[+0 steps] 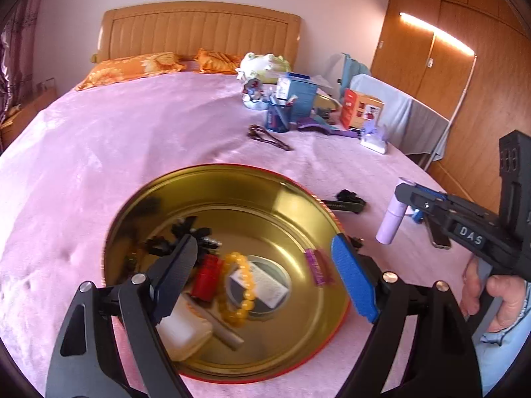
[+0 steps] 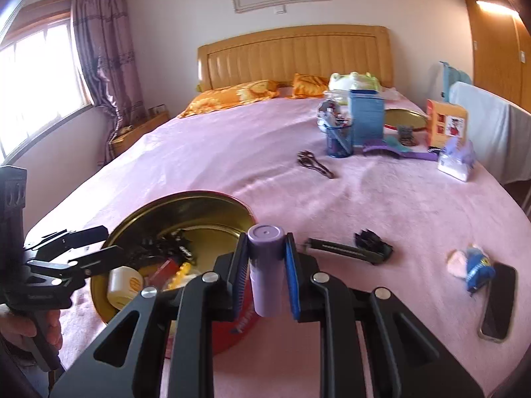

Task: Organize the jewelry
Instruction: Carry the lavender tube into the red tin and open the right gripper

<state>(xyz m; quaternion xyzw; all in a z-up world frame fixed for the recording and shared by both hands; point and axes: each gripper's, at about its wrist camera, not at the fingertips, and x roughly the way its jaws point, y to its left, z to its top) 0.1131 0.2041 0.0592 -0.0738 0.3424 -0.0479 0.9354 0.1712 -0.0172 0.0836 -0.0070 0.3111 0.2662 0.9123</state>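
Presently catalogued, lower centre of the left wrist view: round gold tin (image 1: pixel 292 205) with red outer wall, resting on pink bedspread (image 1: pixel 132 152). Contents: amber bead bracelet (image 1: pixel 240 290), red block (image 1: pixel 207 280), cream plastic container (image 1: pixel 186 331), black hair clips (image 1: pixel 186 235), purple item (image 1: pixel 317 265) against the right inner wall, card (image 1: pixel 268 285) at the base. Left gripper (image 1: pixel 265 282) poised over the tin, jaws spread wide, gripping nothing.

Right edge of the same view: right gripper (image 1: pixel 403 199) clamped on lilac cylindrical tube (image 1: pixel 391 224), held in the air beside the tin. Right wrist view, centre: right gripper (image 2: pixel 267 262) closed around the lilac tube (image 2: pixel 267 275), blue pads pressed on both sides, tube upright between them.

Mid right of the right wrist view: black hair clip (image 2: pixel 351 247) lying on the bedspread near the tin. Lower right: phone (image 2: pixel 497 301), small blue-and-white object (image 2: pixel 474 265) touching it. Upper centre: brown clip (image 2: pixel 315 164), blue mesh cup (image 2: pixel 338 141), blue box (image 2: pixel 366 116), orange carton (image 2: pixel 444 122), grouped before the headboard (image 2: pixel 292 56).
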